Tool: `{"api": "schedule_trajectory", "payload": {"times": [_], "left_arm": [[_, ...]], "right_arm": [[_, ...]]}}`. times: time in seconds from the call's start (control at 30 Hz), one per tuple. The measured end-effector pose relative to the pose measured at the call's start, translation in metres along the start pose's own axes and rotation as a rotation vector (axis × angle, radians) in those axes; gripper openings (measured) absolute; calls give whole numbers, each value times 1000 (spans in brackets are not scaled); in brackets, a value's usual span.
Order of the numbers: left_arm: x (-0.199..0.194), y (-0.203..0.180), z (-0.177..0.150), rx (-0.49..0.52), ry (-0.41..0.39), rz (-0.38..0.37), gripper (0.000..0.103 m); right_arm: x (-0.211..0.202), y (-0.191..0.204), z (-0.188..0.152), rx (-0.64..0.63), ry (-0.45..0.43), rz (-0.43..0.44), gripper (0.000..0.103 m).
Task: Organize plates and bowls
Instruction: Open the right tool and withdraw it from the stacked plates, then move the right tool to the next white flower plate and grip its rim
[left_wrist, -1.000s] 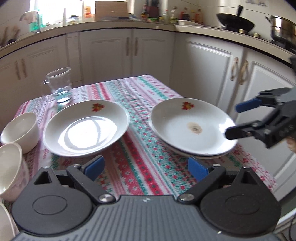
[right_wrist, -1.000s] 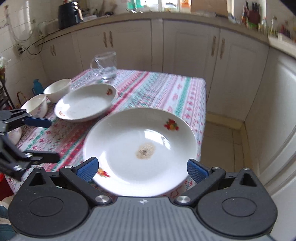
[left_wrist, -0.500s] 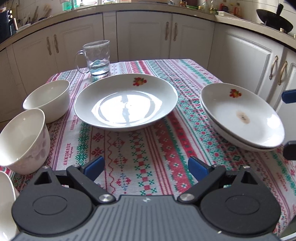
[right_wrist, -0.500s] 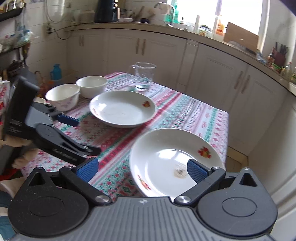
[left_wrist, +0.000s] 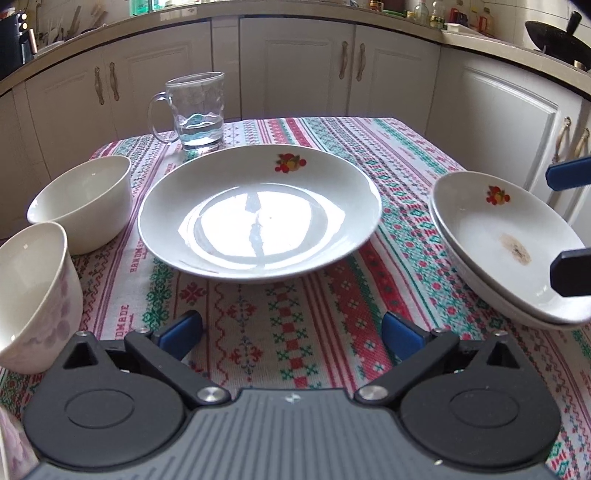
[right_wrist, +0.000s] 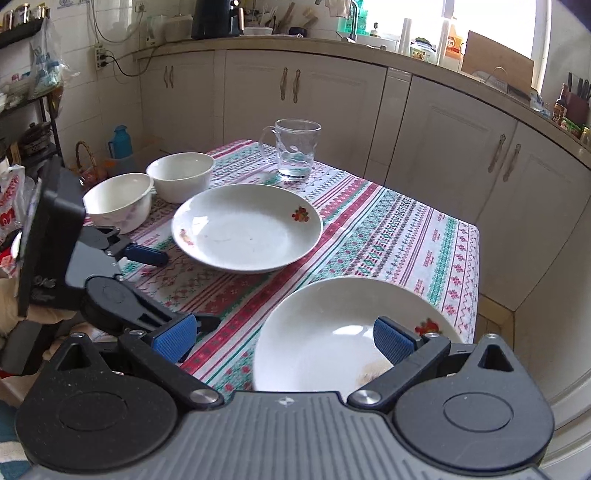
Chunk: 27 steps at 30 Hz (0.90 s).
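Observation:
A single white plate (left_wrist: 258, 210) with a fruit print lies mid-table; it also shows in the right wrist view (right_wrist: 245, 232). Two stacked white plates (left_wrist: 506, 243) sit at the table's right edge, close under my right gripper (right_wrist: 284, 339), which is open and empty. Its fingertips (left_wrist: 570, 177) show at the right edge of the left wrist view. Two white bowls stand at the left, a plain one (left_wrist: 83, 201) and a flower-patterned one (left_wrist: 33, 295). My left gripper (left_wrist: 291, 332) is open and empty, just before the single plate's near rim.
A glass mug (left_wrist: 195, 110) with some water stands behind the single plate. The patterned tablecloth (left_wrist: 295, 332) covers the table. White kitchen cabinets (right_wrist: 443, 147) run close behind and to the right. A shelf with bags (right_wrist: 22, 110) stands at the left.
My left gripper swung left, so the single plate is now centred ahead of it. My right gripper drew back and turned left; the stacked plates now lie right under it.

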<state>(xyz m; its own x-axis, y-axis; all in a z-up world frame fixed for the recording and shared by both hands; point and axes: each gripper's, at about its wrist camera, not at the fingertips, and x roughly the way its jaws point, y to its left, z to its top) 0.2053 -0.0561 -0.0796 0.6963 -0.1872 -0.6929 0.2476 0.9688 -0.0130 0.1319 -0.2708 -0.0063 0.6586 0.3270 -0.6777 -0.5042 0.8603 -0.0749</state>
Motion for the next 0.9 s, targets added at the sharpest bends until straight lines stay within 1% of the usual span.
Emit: {"api": "schedule_trajectory", "payload": {"times": [0.13, 0.23, 0.4, 0.5, 0.67, 0.83, 0.9], "left_arm": [[7, 5, 5, -37, -5, 38, 103], [9, 8, 7, -46, -12, 44, 103], [15, 12, 10, -56, -28, 59, 103], [18, 13, 12, -47, -50, 51, 103], [20, 14, 12, -48, -63, 55, 103], [21, 17, 14, -34, -61, 35, 103], [22, 17, 14, -43, -65, 44, 103]], "right_arm": [[14, -4, 13, -28, 13, 26, 103], [27, -6, 22, -52, 26, 53, 103], [52, -13, 40, -48, 50, 107, 103], [66, -16, 52, -60, 66, 133, 103], [86, -16, 72, -109, 90, 160, 103], [106, -23, 84, -128, 97, 205, 103], [114, -26, 88, -136, 104, 228, 103]]}}
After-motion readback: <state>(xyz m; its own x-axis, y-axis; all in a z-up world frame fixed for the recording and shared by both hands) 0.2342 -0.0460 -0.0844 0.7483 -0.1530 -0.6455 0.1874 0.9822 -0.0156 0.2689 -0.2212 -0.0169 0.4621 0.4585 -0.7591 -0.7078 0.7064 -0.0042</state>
